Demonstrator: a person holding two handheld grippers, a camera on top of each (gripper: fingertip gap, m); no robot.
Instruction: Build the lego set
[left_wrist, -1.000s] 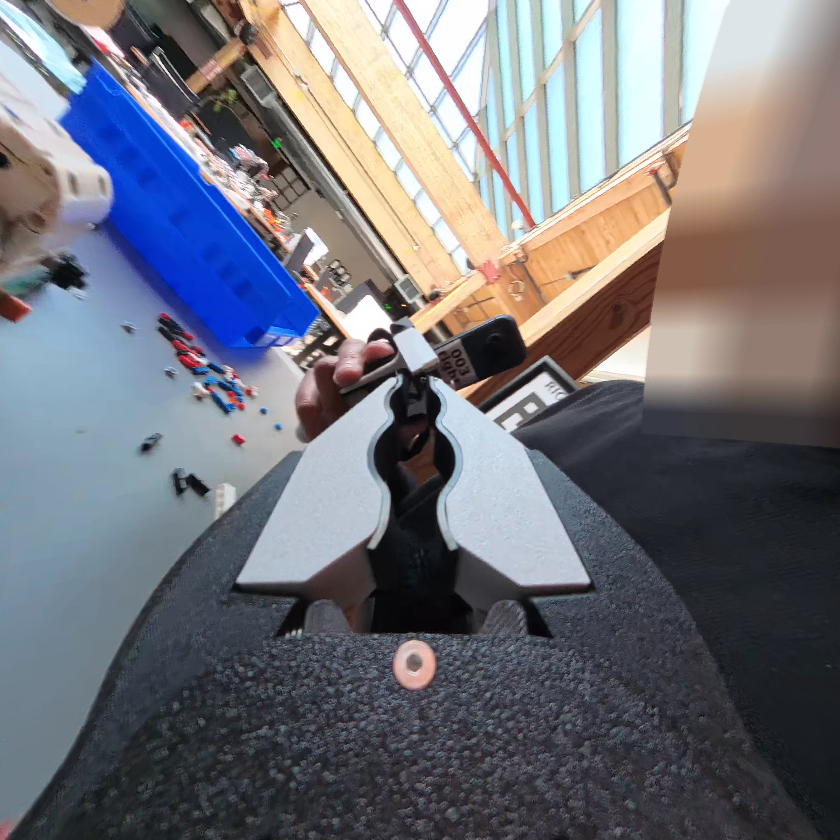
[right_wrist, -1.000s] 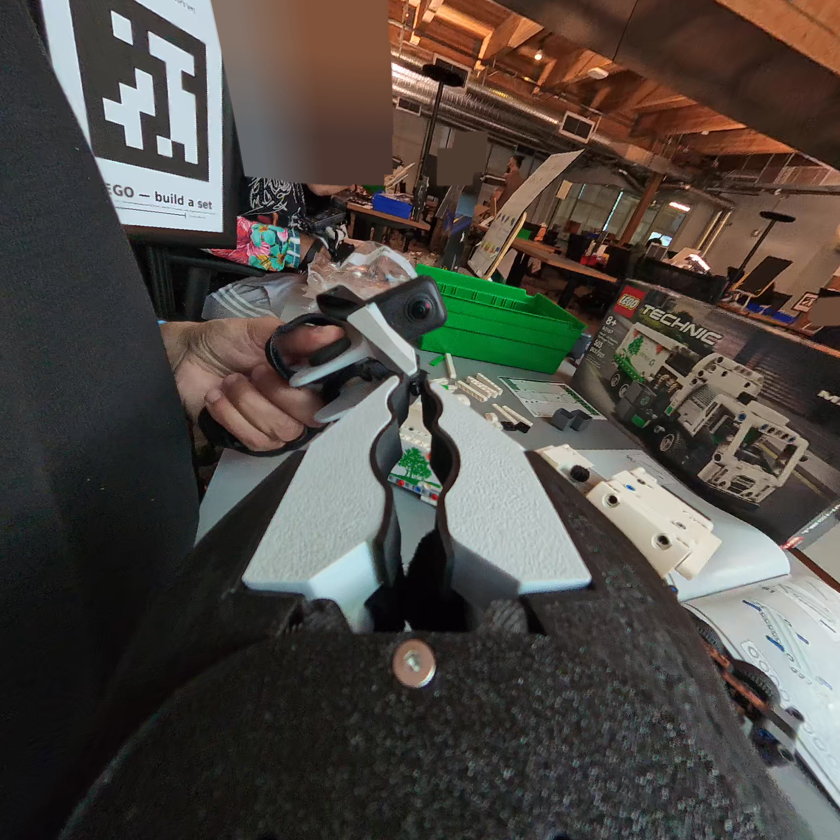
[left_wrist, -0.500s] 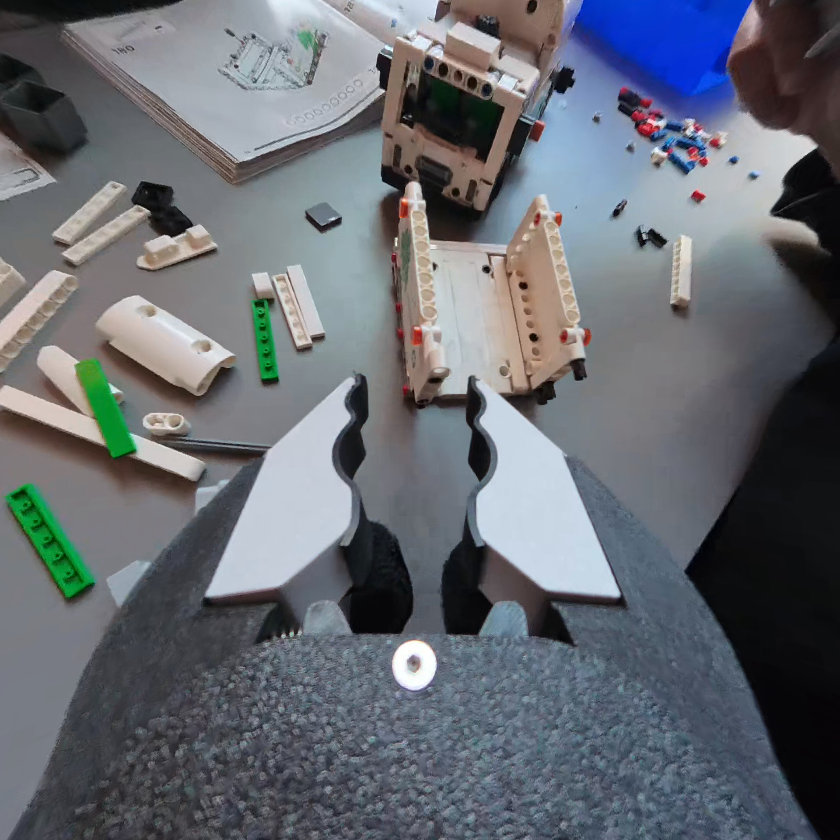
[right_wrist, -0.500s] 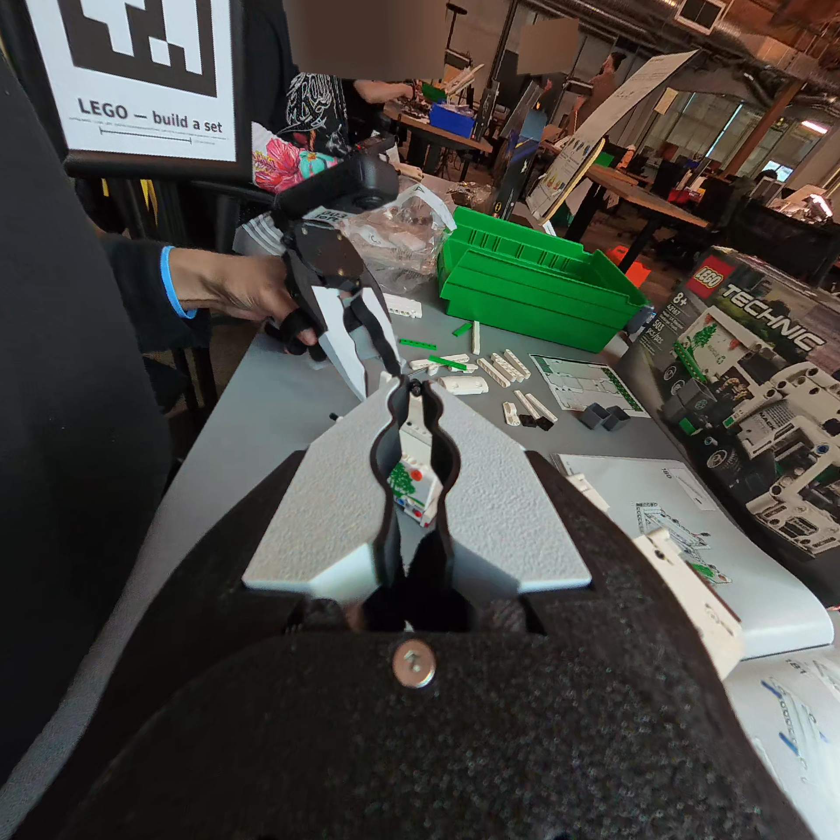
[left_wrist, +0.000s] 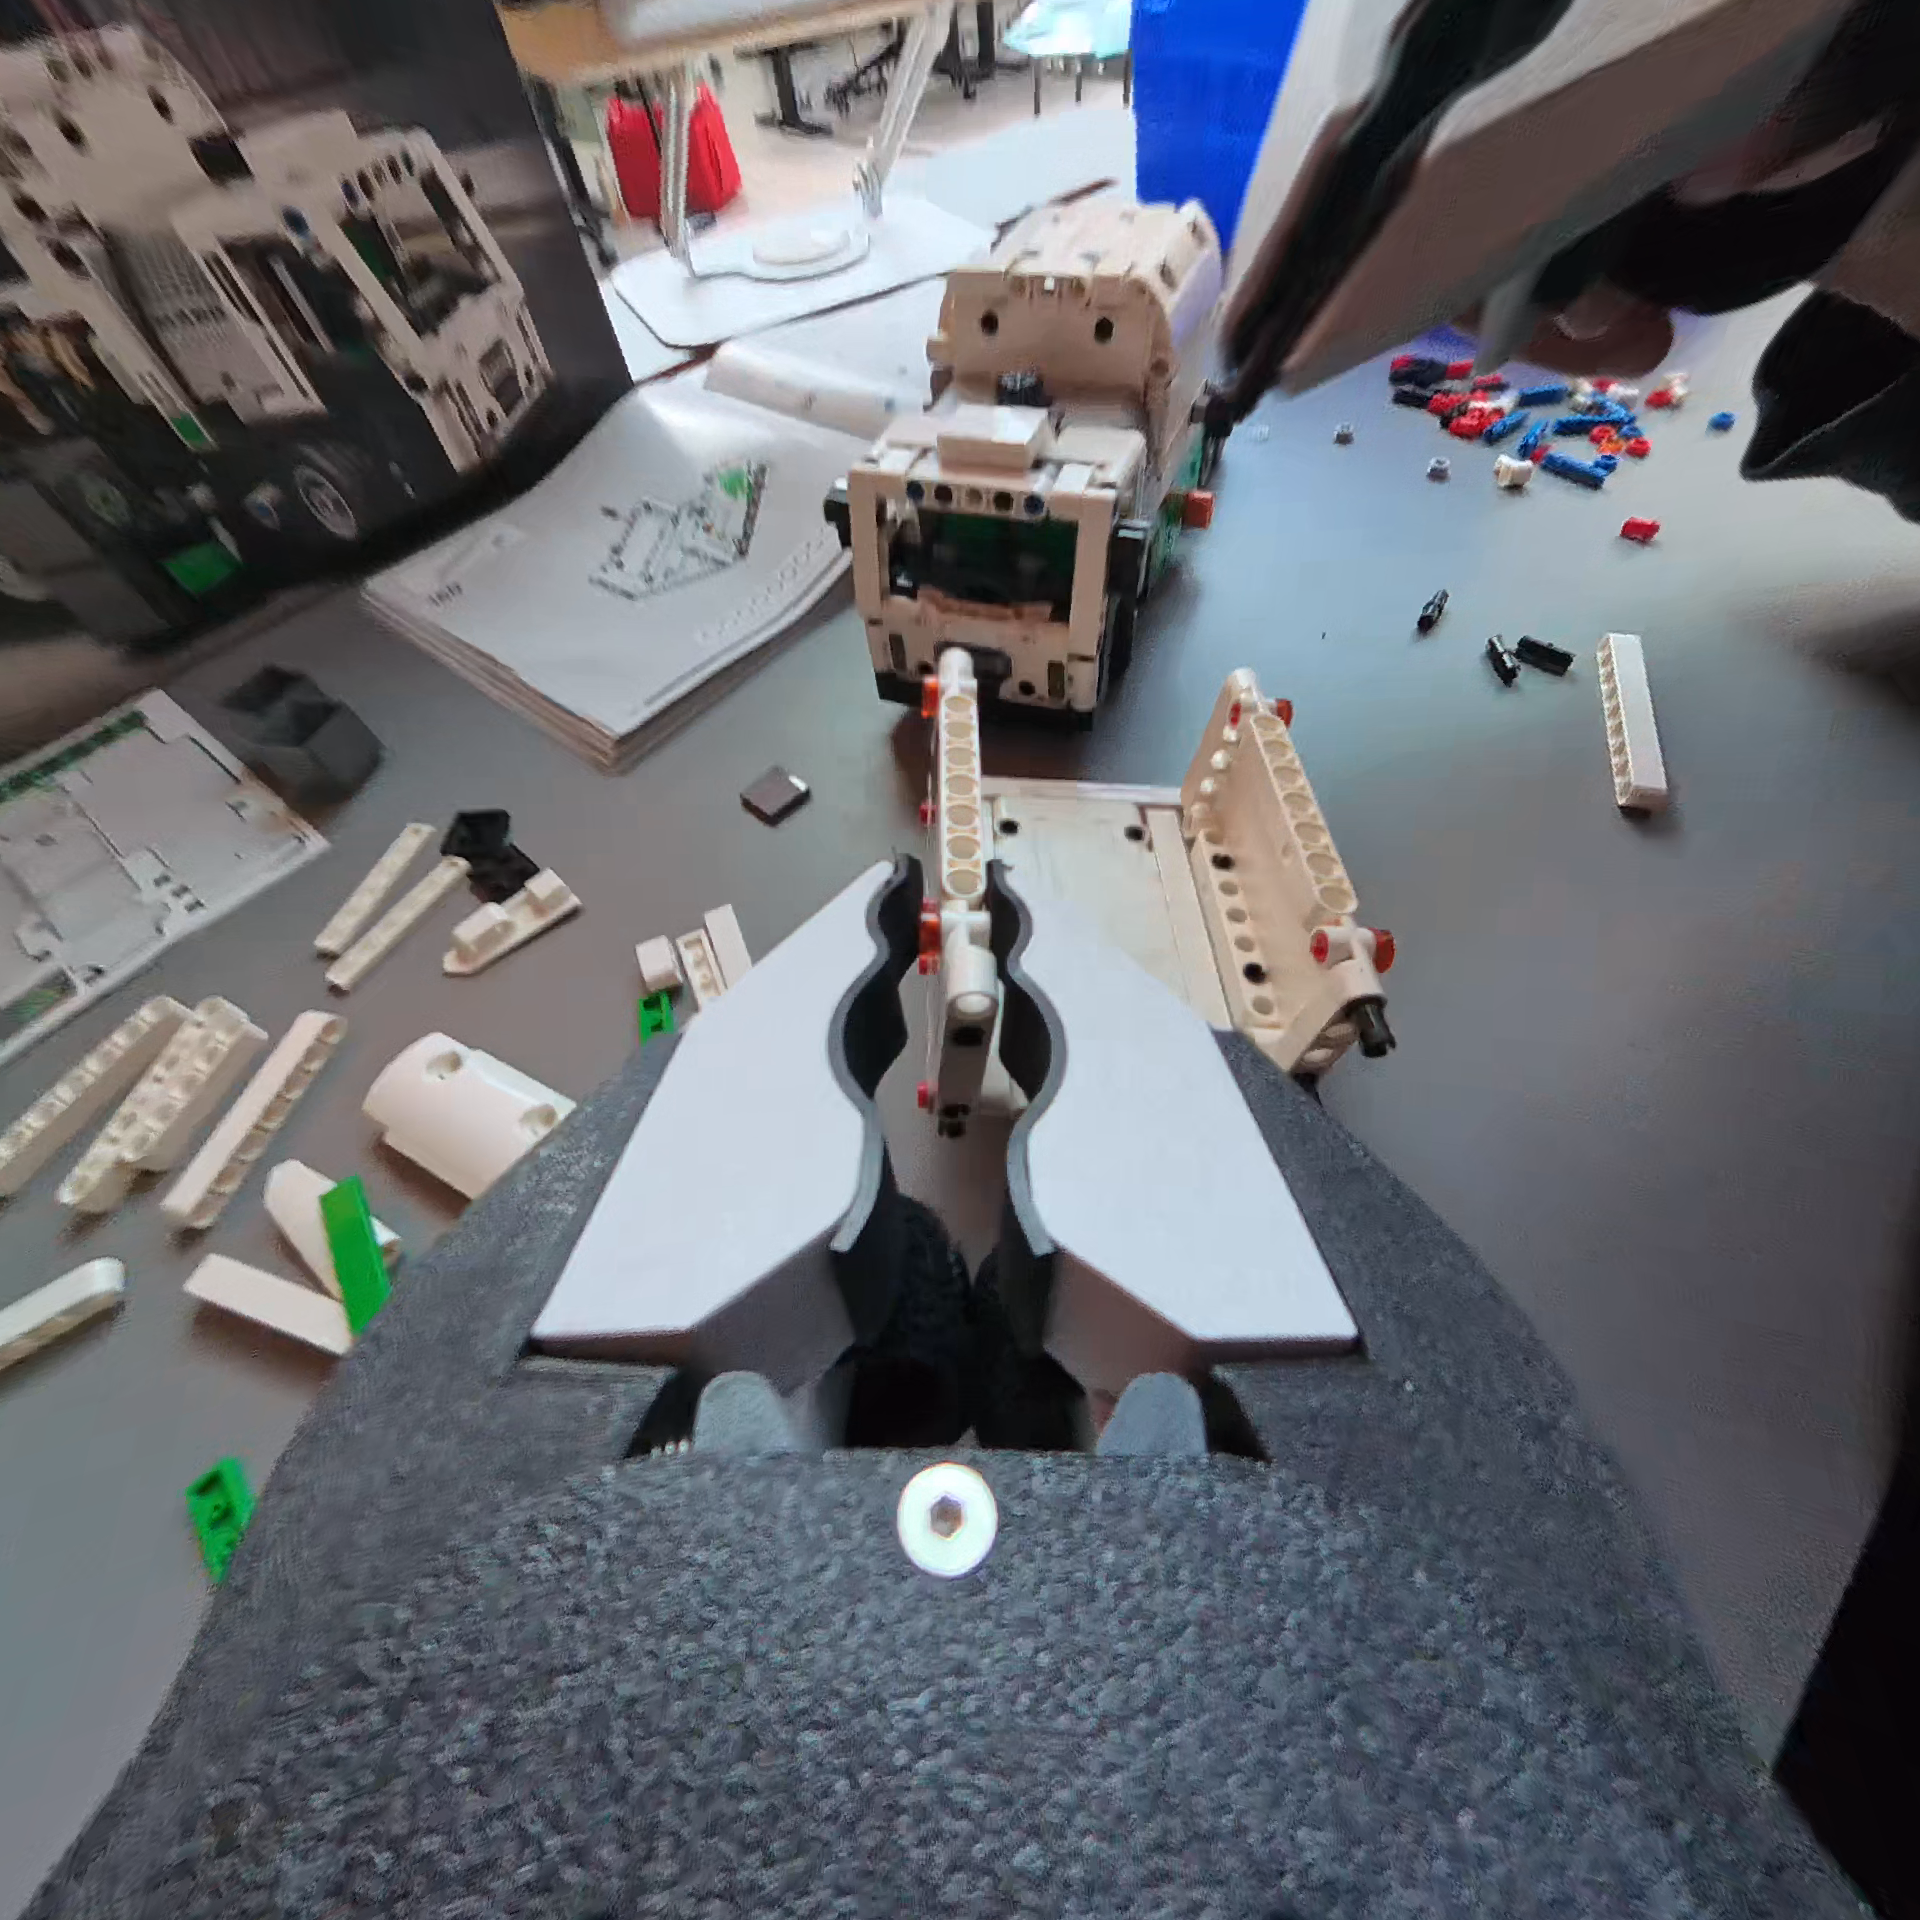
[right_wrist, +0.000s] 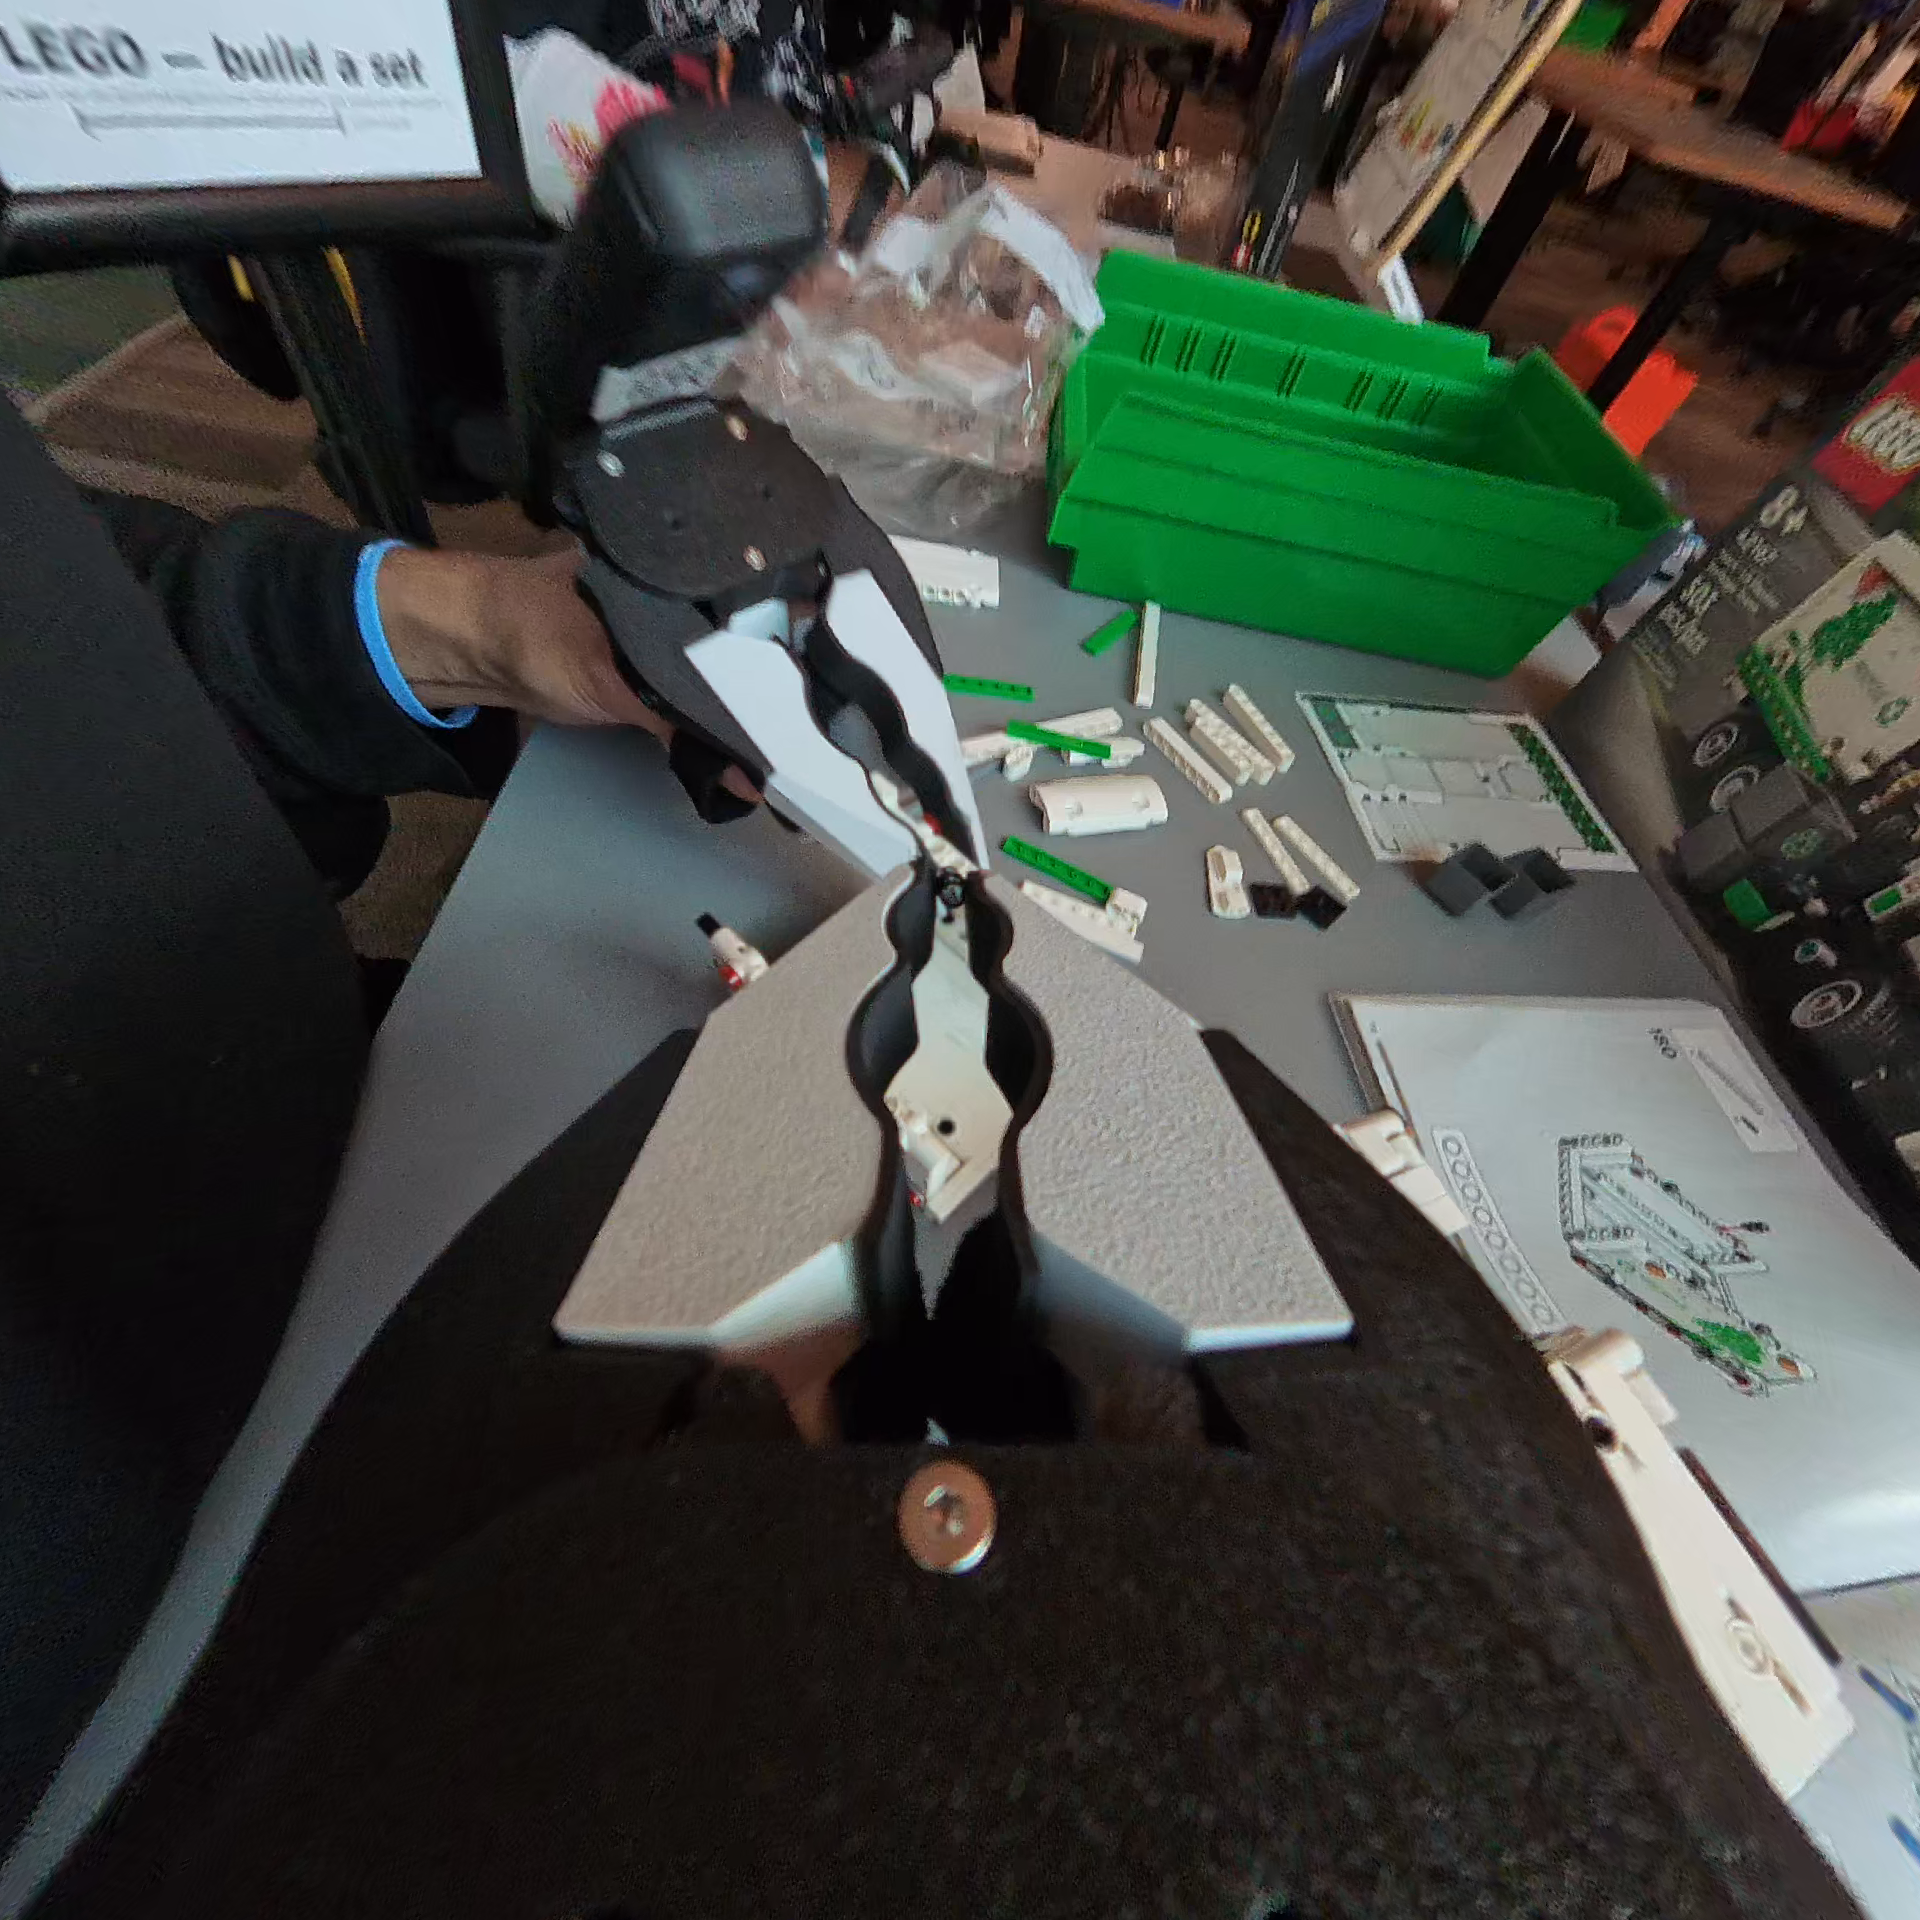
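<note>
In the left wrist view the left tool (left_wrist: 954, 883) is clenched on the left side wall (left_wrist: 961, 790) of a white brick tray (left_wrist: 1101, 862), its pads pressing the upright wall from both sides; the tray sits on the grey counter (left_wrist: 1558, 1039) just near of a white toy truck (left_wrist: 1029, 468), with loose white beams (left_wrist: 249, 1112) to the left. In the right wrist view the right tool (right_wrist: 948, 883) is nearly closed with the tray showing through its gap, but whether it grips anything I cannot tell; the left tool meets it tip to tip, a green bin (right_wrist: 1340, 488) far right.

Two grippers (left_wrist: 958, 914) (right_wrist: 940, 883), one toy truck (left_wrist: 1023, 488)
</note>
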